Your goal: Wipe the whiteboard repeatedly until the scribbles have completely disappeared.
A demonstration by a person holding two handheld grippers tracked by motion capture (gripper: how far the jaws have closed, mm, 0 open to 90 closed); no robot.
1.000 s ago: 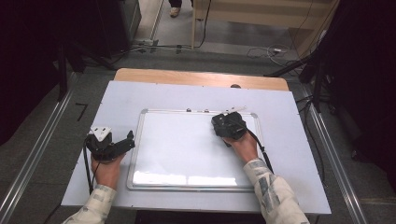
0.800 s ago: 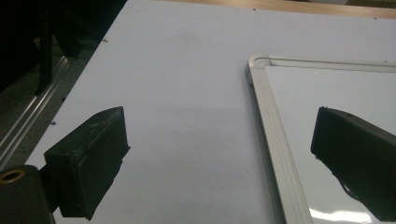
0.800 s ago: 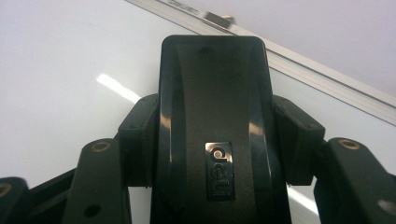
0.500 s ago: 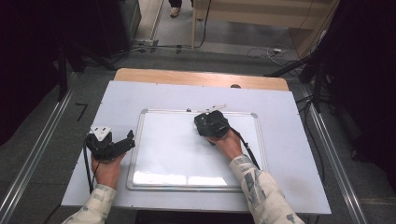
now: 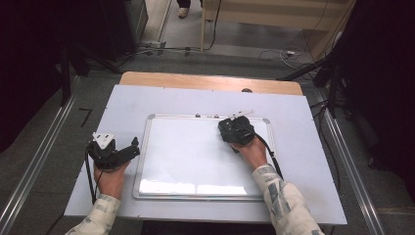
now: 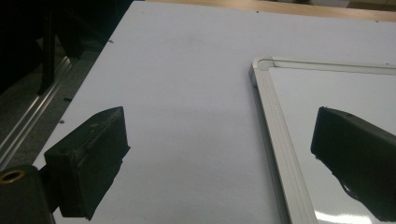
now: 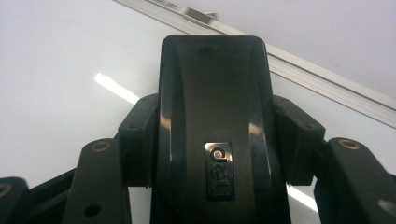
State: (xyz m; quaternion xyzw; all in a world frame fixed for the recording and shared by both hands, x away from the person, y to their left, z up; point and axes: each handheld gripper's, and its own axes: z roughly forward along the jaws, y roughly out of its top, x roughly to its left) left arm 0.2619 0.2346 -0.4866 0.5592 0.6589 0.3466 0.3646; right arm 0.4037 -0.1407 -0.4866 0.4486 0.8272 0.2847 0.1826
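The right gripper (image 5: 236, 128), upper right of centre in the high view, clamps a black whiteboard eraser (image 7: 215, 116) by its long sides and holds it on the whiteboard (image 5: 186, 161) near the top rim. The hard plastic body looks light, stiff and somewhat slick, so a grip across the middle suits it. At lower left, the left gripper (image 5: 125, 152) hangs wide and empty

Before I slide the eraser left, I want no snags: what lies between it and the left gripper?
High view: bare whiteboard surface, then its left frame edge, lies between the black eraser and the left gripper.
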